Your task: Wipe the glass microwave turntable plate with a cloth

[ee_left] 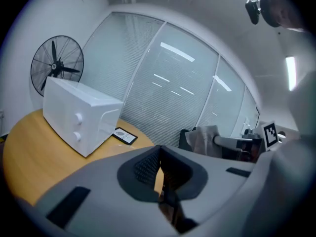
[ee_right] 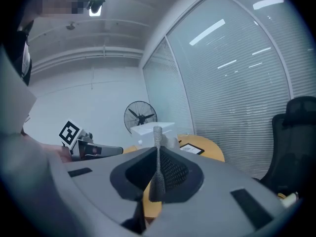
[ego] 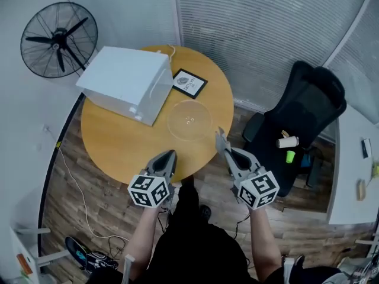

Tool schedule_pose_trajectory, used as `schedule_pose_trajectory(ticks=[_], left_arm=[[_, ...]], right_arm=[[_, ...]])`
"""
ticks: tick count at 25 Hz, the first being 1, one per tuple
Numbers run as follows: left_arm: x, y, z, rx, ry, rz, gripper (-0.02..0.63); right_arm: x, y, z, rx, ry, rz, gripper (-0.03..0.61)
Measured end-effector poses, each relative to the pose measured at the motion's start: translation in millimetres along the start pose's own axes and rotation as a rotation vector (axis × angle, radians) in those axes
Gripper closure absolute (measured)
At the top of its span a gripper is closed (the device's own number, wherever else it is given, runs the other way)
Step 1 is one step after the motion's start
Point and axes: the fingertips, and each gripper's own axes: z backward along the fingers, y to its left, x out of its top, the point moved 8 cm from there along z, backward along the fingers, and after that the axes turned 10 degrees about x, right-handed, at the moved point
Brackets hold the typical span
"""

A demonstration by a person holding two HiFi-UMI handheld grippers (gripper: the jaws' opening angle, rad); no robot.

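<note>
The glass turntable plate is lying flat on the round table, outside the white microwave and just beside its near right corner as the head view shows it. A small framed card is sitting by the microwave's right wall, behind the plate. Both tools are hovering well apart from the microwave, on the person's side of it, about the table's near edge and clear of the plate. The right tool is pinching a grey cloth — its jaws are pressing together on a thin fold, with the rest showing beyond the tips. The left tool is holding its jaws fully together with nothing between them. Nothing is touching the glass, so no wiping stroke is happening now. By my reading the cloth is in hand and the plate is laid out ready — bringing the cloth down and rubbing across the glass is looking like what is left; whether the plate is already clean I cannot tell
</note>
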Motion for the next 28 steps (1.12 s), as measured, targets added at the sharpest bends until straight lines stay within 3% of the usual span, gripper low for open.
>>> schedule_pose_trajectory(ticks=[12,28], left_arm=[[39,-50,80,-0.011,-0.135,-0.109,0.617],[40,-53,116,-0.018,-0.156,-0.136,0.617]], right_arm=[[31,48,57,0.060,-0.072,0.077,0.555],[33,75,69,0.082,-0.101,0.095,0.557]])
